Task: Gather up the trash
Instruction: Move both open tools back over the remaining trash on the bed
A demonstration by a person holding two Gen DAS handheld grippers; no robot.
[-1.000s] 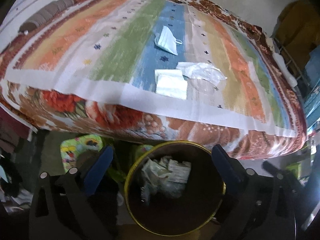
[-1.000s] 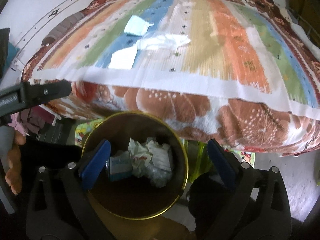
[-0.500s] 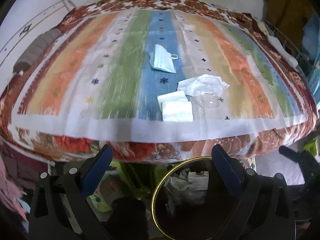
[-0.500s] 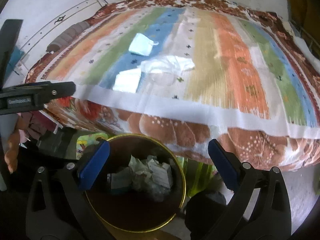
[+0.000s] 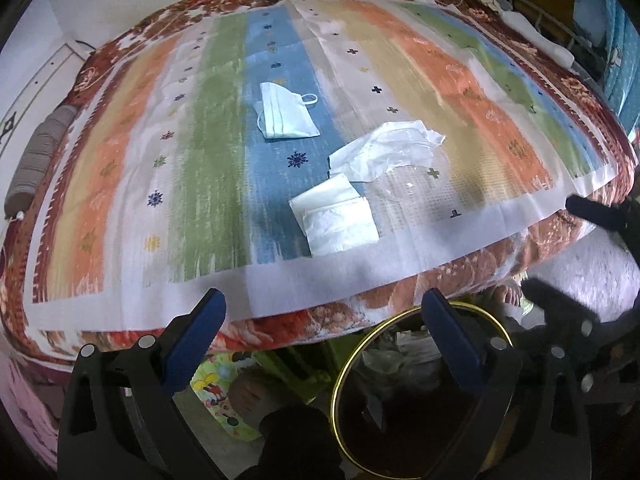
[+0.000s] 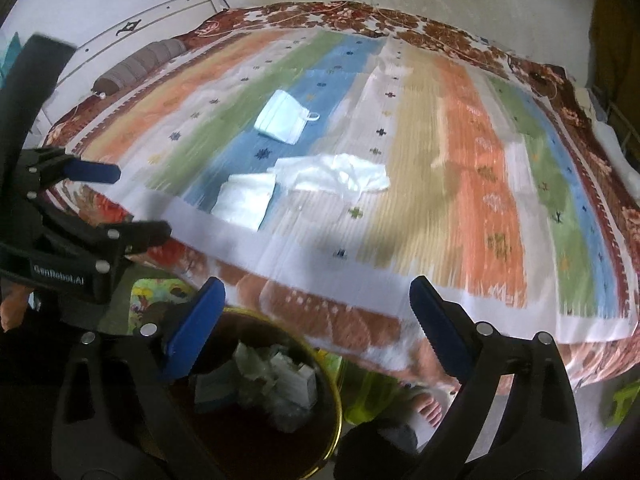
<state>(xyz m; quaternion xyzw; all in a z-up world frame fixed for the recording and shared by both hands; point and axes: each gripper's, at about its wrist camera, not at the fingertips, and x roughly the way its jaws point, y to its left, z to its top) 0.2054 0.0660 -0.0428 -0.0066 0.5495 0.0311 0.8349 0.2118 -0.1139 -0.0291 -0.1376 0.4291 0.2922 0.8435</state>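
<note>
Bin (image 6: 320,432) trash clear only in right view; both claws (image 5: 320,344) (image 6: 316,320) wide, empty.

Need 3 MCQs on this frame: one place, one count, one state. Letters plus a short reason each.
1. Where does the face mask lie?
A) on the blue stripe of the bed cover
B) in the bin
C) on the floor

2. How many white trash items remain on the bed cover?
A) one
B) three
C) five

3. How do the right gripper's jaws stand?
A) shut on a tissue
B) shut, empty
C) open, empty

Key: 1 A, it rests flat on the blue stripe. 2 B, the face mask, the folded tissue and the crumpled plastic wrap. 3 C, the blue pads stand wide apart with nothing between, above the gold-rimmed bin.
</note>
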